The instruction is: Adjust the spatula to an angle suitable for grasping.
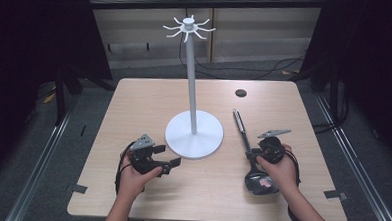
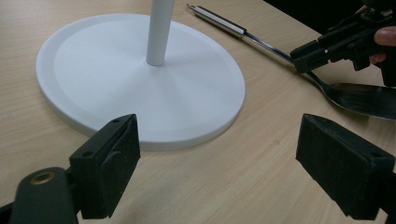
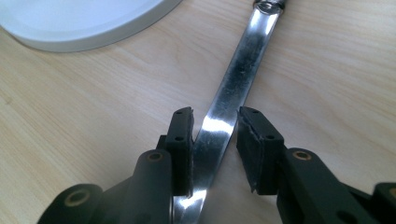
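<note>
Right gripper (image 3: 215, 149) angles down, jaws straddling the ladle (image 3: 229, 93) handle.

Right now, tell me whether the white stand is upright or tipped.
Upright. The white stand sits with its round base flat on the table, and its pole rises straight to the hook ring at the top.

A light wooden table (image 1: 134, 108) is sitting in front of me. Lying directly on it are a white stand's round base (image 1: 194, 135), near the middle, and a long metal ladle (image 1: 244, 134) just to its right.
</note>
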The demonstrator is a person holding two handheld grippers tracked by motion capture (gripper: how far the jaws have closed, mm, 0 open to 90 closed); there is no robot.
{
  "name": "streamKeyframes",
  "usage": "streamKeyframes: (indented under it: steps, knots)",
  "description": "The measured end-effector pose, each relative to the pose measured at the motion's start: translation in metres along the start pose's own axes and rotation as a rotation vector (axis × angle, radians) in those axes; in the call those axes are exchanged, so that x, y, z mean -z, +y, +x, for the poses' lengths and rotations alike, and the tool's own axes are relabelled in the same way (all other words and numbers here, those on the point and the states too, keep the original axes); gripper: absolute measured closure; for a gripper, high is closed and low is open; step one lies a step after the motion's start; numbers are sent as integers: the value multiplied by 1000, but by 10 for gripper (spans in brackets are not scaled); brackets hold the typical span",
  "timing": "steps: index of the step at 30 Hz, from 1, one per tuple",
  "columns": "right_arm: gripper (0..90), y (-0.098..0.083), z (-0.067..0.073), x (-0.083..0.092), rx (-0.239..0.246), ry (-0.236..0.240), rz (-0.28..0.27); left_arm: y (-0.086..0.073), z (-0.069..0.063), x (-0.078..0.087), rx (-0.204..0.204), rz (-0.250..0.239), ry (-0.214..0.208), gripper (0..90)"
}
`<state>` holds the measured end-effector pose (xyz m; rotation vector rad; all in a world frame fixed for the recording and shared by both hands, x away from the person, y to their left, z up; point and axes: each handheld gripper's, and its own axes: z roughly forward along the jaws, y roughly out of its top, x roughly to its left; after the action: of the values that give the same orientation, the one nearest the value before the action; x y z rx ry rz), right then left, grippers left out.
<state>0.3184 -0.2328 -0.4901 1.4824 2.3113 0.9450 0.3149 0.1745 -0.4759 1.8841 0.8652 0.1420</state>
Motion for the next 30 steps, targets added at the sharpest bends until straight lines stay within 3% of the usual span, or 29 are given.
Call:
streamKeyframes:
  steps: [16,30]
  knots:
    - [693,-10,-22,16,-16,-39,11,0,-1,-2,0,1,-2,136]
    - [693,-15,-35,24,-24,-41,30,1,-1,-3,-4,1,-7,136]
